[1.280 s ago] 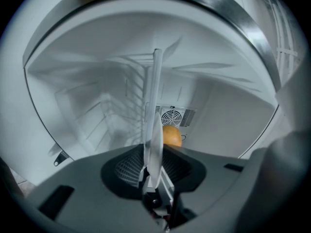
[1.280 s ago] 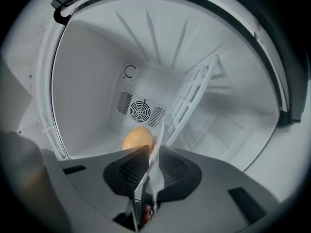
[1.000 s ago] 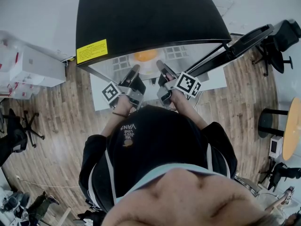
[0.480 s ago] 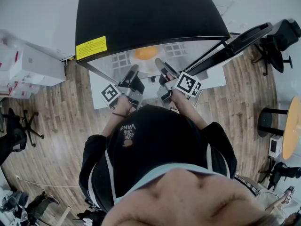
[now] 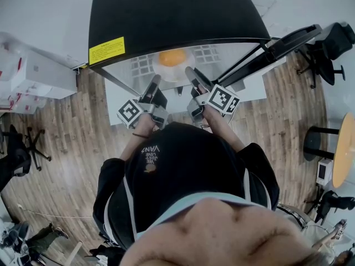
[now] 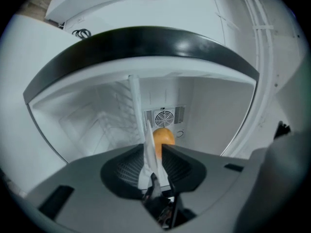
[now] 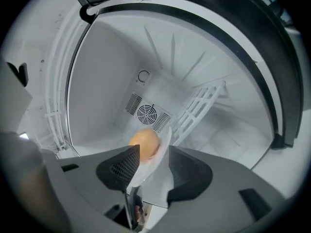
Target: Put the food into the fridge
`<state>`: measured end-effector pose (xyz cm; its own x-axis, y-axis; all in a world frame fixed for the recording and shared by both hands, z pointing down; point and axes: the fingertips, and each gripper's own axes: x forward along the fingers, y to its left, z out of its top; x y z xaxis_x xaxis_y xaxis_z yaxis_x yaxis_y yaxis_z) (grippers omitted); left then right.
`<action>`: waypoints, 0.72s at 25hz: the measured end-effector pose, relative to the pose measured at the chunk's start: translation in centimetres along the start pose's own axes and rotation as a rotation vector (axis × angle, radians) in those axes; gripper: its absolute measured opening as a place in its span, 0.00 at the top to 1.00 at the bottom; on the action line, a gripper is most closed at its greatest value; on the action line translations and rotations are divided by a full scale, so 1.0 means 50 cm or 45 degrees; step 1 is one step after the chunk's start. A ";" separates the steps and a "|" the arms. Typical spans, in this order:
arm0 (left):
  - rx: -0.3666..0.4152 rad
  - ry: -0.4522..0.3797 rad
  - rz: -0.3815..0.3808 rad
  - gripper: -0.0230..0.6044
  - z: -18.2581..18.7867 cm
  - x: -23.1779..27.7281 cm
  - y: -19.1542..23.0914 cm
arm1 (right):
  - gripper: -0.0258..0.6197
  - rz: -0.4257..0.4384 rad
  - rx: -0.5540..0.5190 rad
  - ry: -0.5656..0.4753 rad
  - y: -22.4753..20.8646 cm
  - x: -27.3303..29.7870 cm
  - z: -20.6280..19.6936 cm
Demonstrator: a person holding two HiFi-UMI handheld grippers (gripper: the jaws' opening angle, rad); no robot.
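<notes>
The left gripper (image 6: 154, 148) clamps the plate (image 5: 177, 77) by its rim, steadying the orange food (image 5: 171, 57) on the fridge shelf (image 5: 213, 54). The right gripper (image 7: 154, 154), jaws just opened, straddles that rim untouched.

Brown wood-plank floor (image 5: 61, 126) all around, running up to a plain white wall (image 5: 39, 10) at the top of the head view, under bright, even light. Along the left, a stack of white cartons (image 5: 33, 76) by that wall and a black office chair (image 5: 25, 148) nearer in, with a thin cable (image 5: 50, 216) trailing across the boards lower down. On the right, a second office chair (image 5: 324, 51), a round table (image 5: 345, 148) with a tan top on a black pedestal, and a small white device (image 5: 323, 173) near it.
</notes>
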<state>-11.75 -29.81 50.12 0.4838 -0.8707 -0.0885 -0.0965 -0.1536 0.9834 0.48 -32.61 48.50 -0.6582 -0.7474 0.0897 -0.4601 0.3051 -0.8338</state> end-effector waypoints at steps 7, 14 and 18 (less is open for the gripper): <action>0.232 -0.009 -0.023 0.82 -0.001 -0.006 -0.032 | 0.69 -0.044 -0.287 -0.020 0.013 -0.023 0.007; 0.540 0.056 0.062 0.82 -0.020 -0.017 -0.022 | 0.69 -0.059 -0.534 0.018 0.024 -0.041 -0.009; 0.639 0.081 0.086 0.82 -0.027 -0.022 -0.017 | 0.69 -0.067 -0.588 0.045 0.023 -0.048 -0.025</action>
<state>-11.00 -28.08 49.61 0.5128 -0.8585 -0.0021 -0.5276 -0.3170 0.7881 0.80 -29.73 48.03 -0.6431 -0.7507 0.1511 -0.7053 0.5039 -0.4986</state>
